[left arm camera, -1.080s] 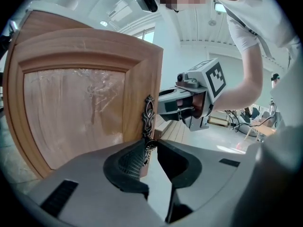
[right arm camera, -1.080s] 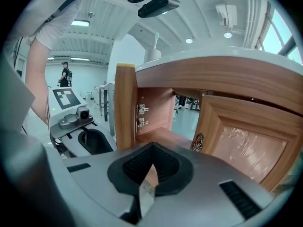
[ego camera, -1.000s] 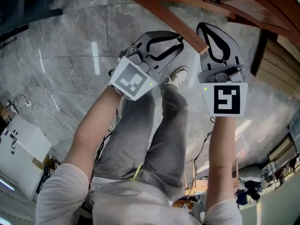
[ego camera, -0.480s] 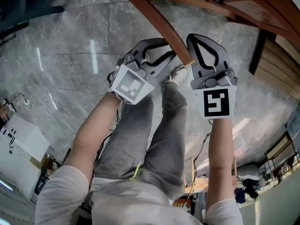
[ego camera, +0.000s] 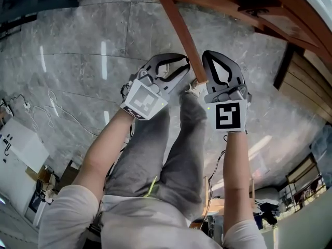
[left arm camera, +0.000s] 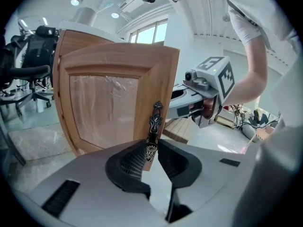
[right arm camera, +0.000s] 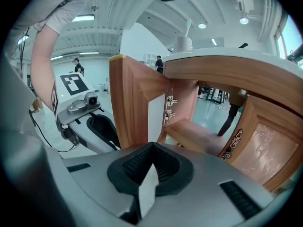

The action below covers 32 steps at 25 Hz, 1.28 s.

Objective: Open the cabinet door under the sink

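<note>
Looking along my left gripper (left arm camera: 151, 148), I have its jaws clenched on the lower end of the ornate handle (left arm camera: 155, 119). The handle stands upright, its long axis running down the free edge of the cabinet door (left arm camera: 109, 108). My right gripper (right arm camera: 151, 145) is pressed closed with nothing in it, just beside that same edge on the door's other face. Seen from above, the door stands out from the cabinet, passing between both grippers. Beyond it, a wooden shelf (right arm camera: 199, 136) shows inside.
</note>
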Each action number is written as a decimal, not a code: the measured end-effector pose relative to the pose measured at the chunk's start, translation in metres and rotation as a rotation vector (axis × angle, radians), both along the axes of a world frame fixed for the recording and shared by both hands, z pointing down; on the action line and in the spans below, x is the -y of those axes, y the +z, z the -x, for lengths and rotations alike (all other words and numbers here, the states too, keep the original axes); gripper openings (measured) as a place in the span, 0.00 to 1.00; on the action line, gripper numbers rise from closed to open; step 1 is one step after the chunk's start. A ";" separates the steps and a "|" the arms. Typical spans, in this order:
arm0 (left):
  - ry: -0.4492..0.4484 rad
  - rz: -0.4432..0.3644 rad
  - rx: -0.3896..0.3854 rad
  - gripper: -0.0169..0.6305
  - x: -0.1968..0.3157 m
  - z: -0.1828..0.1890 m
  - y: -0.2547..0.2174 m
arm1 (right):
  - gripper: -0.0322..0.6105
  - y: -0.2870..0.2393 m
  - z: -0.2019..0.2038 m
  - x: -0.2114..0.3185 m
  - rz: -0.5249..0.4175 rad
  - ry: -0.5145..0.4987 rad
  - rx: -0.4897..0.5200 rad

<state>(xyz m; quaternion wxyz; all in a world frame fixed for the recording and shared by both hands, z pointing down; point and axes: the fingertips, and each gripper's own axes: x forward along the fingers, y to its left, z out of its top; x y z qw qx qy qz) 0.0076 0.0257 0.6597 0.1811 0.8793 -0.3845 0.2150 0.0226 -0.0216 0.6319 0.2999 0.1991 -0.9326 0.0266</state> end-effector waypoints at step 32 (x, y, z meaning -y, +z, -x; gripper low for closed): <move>-0.538 0.081 0.070 0.05 -0.078 0.157 -0.077 | 0.10 -0.070 0.115 -0.060 0.124 -0.118 0.002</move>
